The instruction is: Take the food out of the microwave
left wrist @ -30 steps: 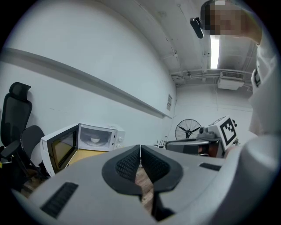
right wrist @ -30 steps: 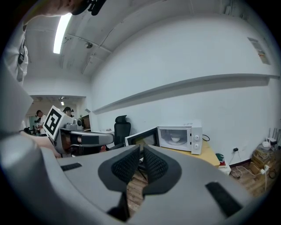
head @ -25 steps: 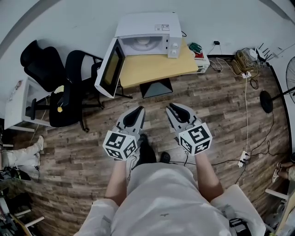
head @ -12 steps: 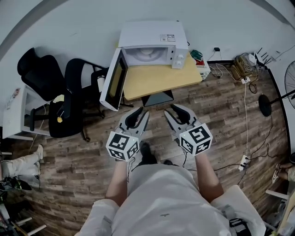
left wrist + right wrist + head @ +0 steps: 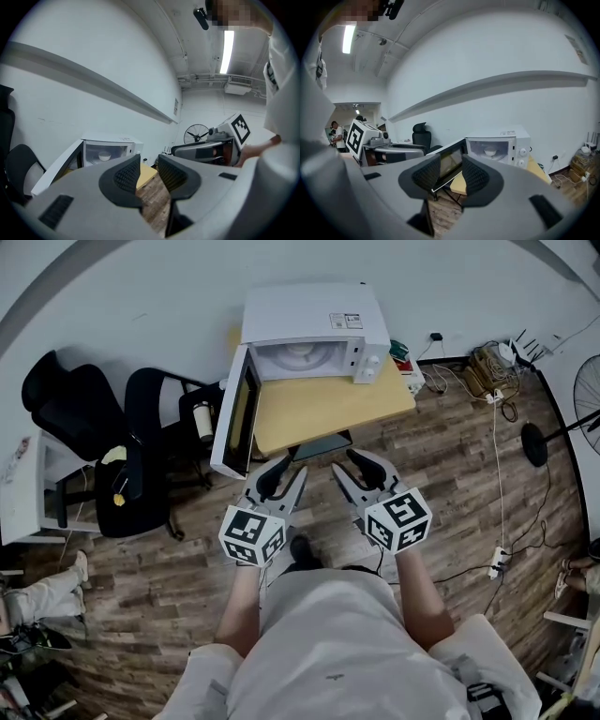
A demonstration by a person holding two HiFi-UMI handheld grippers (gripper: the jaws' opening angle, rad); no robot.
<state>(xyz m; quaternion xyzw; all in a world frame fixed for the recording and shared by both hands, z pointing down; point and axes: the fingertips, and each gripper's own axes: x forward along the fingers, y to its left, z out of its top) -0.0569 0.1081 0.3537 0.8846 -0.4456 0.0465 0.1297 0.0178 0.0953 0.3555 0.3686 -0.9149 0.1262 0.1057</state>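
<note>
Head view: the microwave [image 5: 309, 329] at upper centre sits a little lower and closer than a second ago, so the person is closing in on it. Its door [image 5: 234, 418] hangs open to the left, and the bowl [image 5: 302, 351] is still inside. The left tongs [image 5: 284, 474] and right tongs [image 5: 354, 470], at mid-frame, are short of the table [image 5: 328, 404].

Left gripper view: the jaws have just been opening and now stand wide, with nothing between them. The bowl [image 5: 104, 156] shows far off at lower left.

Right gripper view: these jaws have also been opening and are empty, with the bowl [image 5: 490, 152] right of centre. I judge this to be the approach, with both tongs readied for the grab.
</note>
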